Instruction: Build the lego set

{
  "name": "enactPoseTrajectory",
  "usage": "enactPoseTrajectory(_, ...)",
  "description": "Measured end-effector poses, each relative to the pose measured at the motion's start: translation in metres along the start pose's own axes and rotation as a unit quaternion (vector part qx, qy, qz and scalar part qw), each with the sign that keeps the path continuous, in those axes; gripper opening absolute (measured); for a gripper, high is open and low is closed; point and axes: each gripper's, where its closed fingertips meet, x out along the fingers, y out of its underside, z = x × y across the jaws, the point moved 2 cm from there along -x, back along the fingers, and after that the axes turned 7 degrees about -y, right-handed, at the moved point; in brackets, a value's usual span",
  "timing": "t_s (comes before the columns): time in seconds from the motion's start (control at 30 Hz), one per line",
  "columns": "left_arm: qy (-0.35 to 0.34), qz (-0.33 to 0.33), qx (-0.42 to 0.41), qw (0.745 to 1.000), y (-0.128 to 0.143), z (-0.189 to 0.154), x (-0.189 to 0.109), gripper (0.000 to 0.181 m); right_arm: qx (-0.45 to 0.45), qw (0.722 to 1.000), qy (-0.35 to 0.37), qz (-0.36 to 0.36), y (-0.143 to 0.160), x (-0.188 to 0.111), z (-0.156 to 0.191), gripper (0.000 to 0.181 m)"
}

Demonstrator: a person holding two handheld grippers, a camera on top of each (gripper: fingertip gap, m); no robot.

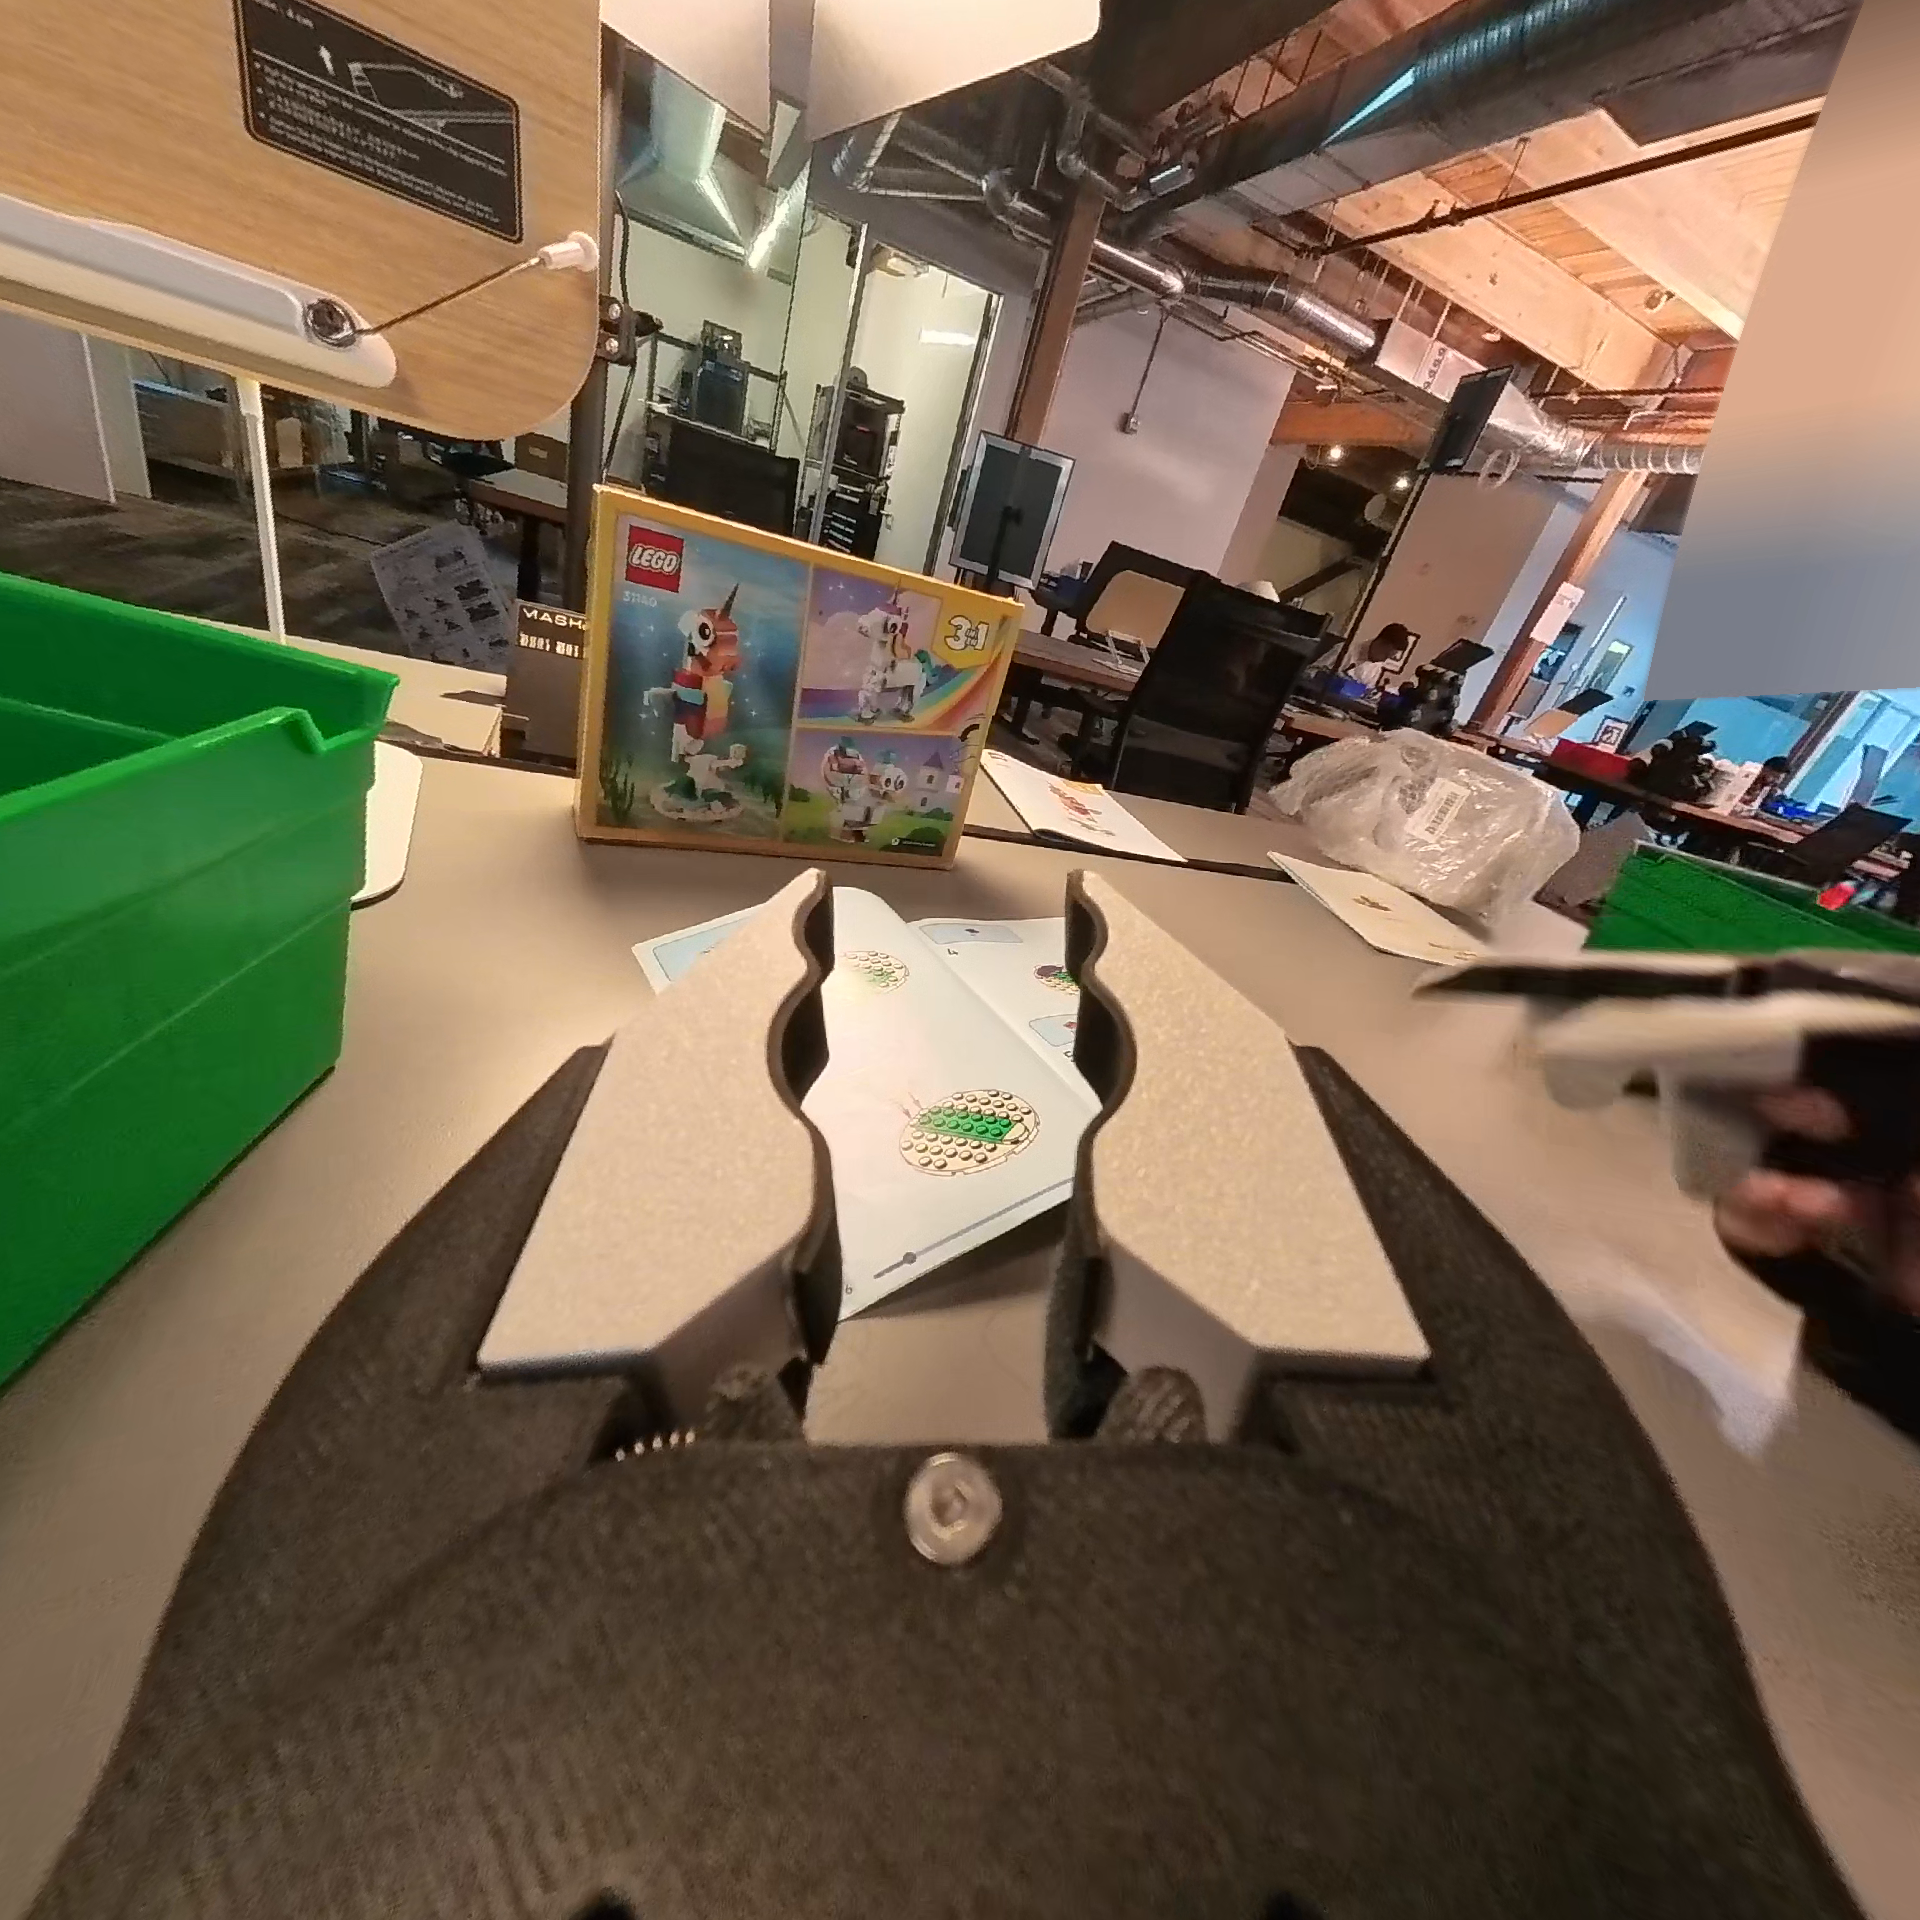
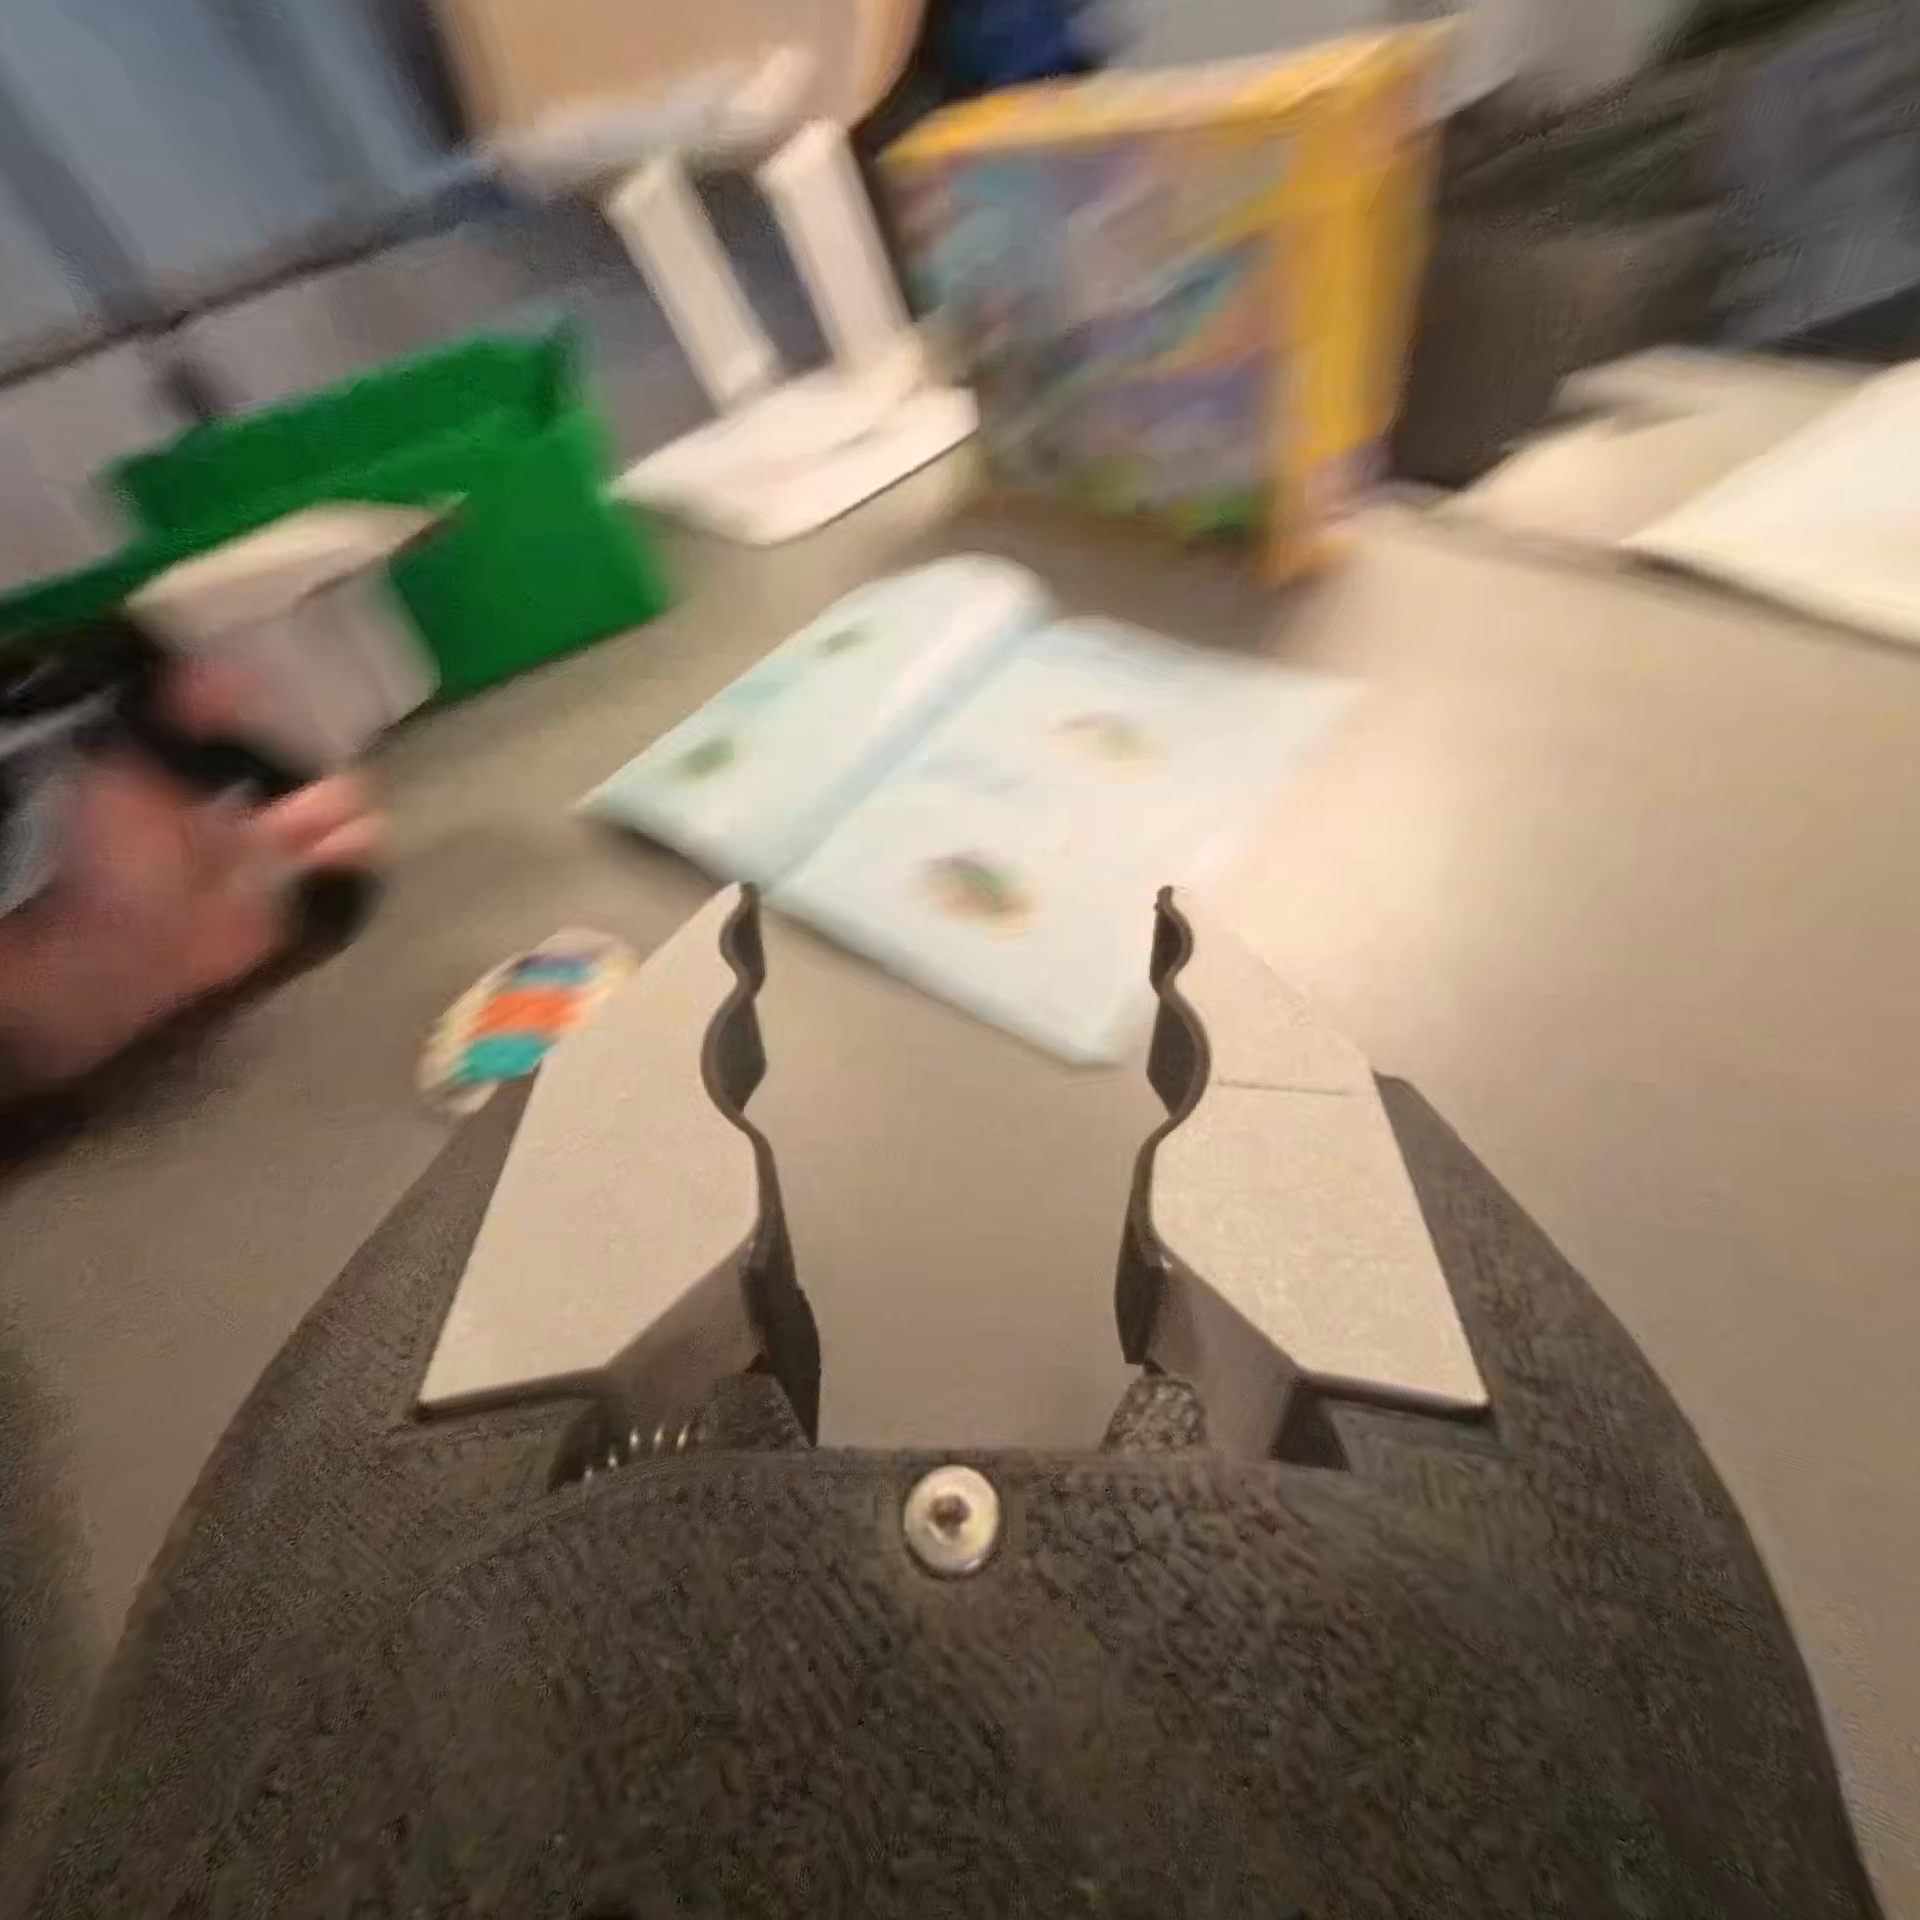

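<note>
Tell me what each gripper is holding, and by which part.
Nothing is held. The left gripper and the right gripper are both open, with only the booklet and table showing between their fingers.

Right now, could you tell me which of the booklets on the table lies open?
The pale blue booklet just past the left gripper, before the box; the white booklets lie shut farther right.

Carrying, on a grey table (image 1: pixel 1195 1351): an open instruction booklet (image 1: pixel 935 1091); behind it, a standing set box (image 1: pixel 795 675); left, a green bin (image 1: pixel 177 862); right, a plastic bag (image 1: pixel 1423 805).
</note>
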Motion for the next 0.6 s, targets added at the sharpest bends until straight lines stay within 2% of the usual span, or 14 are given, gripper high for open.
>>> enactPoseTrajectory(0.1, 0.000, 0.000, 0.001, 1.000, 0.000, 0.000, 0.000, 0.043, -0.015, 0.983, -0.134, 0.123, 0.042, 0.045, 0.074, 0.092)
enactPoseTrajectory(0.2, -0.002, -0.001, 0.006, 1.000, 0.000, 0.000, -0.001, 0.043, -0.077, 0.969, -0.159, 0.173, 0.062, 0.067, 0.106, 0.093)
enactPoseTrajectory(0.4, -0.004, 0.000, 0.009, 1.000, 0.000, 0.000, -0.001, 0.043, -0.115, 0.953, -0.163, 0.227, 0.075, 0.085, 0.125, 0.092)
enactPoseTrajectory(0.6, -0.003, 0.000, 0.016, 1.000, 0.000, -0.001, -0.001, 0.043, -0.165, 0.944, -0.133, 0.253, 0.078, 0.090, 0.127, 0.076)
